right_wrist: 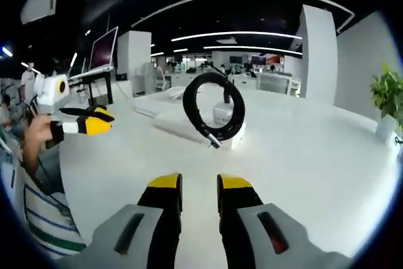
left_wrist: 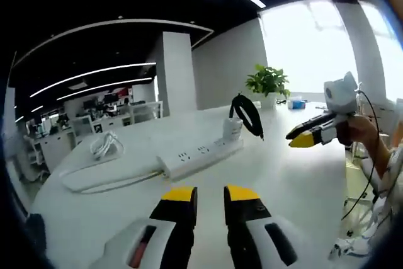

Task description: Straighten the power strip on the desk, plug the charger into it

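Left gripper (left_wrist: pixel 210 194), left gripper view: I see jaws parted, empty, above desk (left_wrist: pixel 302 181). Strip (left_wrist: pixel 200 154) lies ahead, charger (left_wrist: pixel 233 128) with black cable coil (left_wrist: pixel 247 114) plugged at far end.
Right gripper (right_wrist: pixel 199 184), right gripper view: jaws parted, empty; charger (right_wrist: pixel 221 114) ahead.

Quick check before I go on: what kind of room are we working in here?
Most likely an open-plan office: a long white desk carrying a power strip, rows of workstations with monitors behind, and linear ceiling lights.
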Motion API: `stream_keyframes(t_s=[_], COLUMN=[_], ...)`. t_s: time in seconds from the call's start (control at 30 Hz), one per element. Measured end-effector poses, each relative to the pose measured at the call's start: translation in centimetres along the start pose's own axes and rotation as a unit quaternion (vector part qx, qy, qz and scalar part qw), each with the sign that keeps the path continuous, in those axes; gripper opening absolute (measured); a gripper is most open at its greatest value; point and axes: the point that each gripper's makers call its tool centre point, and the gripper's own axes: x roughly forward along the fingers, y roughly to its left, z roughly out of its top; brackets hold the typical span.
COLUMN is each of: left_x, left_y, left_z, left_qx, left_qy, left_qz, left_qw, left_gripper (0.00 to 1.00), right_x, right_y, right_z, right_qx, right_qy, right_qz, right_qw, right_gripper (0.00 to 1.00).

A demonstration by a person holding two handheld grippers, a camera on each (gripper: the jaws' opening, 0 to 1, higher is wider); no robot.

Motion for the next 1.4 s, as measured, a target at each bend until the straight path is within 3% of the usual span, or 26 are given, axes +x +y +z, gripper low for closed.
stream_keyframes(t_s=[0.4,0.7,1.4], left_x=[-2.1,-3.5,-7.1], left_y=[-0.4,-0.9,-1.7], left_z=[-0.6,-1.4,-2.3], left_qx=[-0.013,-0.028,-0.023], left_qy=[-0.010,-0.014,-0.010], left_qz=[0.013,0.015,0.054], left_qw=[0.9998,0.9994,0.9982], left_gripper=[0.18,0.18,0.25], right_x=[-1.7,-3.1,-6.9], right_y=[2.5,3.5,2.2], right_z=[-0.2,-0.6,-1.8], right_qx=[-0.032,-0.029,0.004], right_qy=[-0.012,-0.021,-0.031], right_qz=[-0.015,-0.025,-0.092], right_qw=[0.9993,0.9991,0.9952], right_gripper=[0.23,0.25,0.32])
